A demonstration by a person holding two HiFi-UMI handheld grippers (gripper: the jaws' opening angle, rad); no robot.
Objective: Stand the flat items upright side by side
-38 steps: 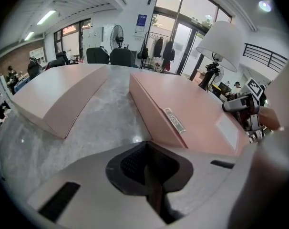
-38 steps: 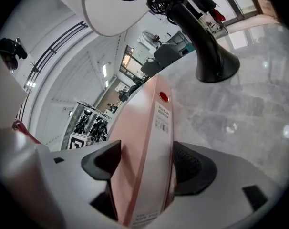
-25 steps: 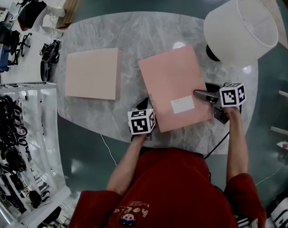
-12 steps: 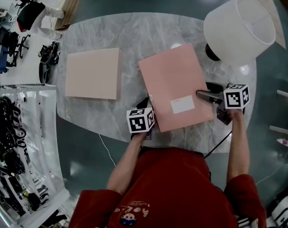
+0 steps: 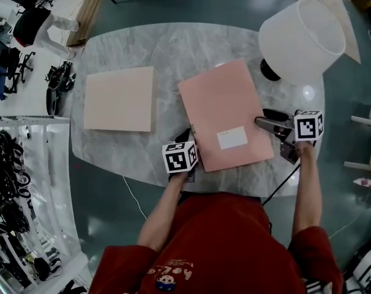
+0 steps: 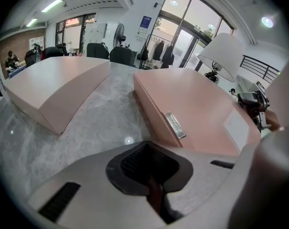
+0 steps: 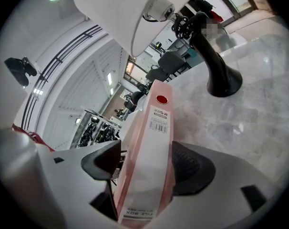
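Two pink file boxes are on the marble table [image 5: 173, 48]. The left box [image 5: 118, 98] lies flat and untouched; it also shows in the left gripper view [image 6: 54, 87]. My right gripper [image 5: 265, 120] is shut on the right edge of the right box [image 5: 225, 112], which is raised a little off the table. In the right gripper view, the box's labelled spine [image 7: 151, 142] fills the gap between the pads of that gripper [image 7: 144, 163]. My left gripper [image 5: 187, 135] rests by this box's near left corner, shut [image 6: 147, 149] with nothing in it.
A lamp with a white shade [image 5: 302, 38] and black base [image 5: 270, 71] stands just behind the right gripper. Its cable [image 5: 283, 182] hangs over the front edge. Racks and chairs [image 5: 14, 164] line the floor at the left.
The right gripper has risen a little with the box's right edge in its grip. The left gripper and the left box have stayed in place.
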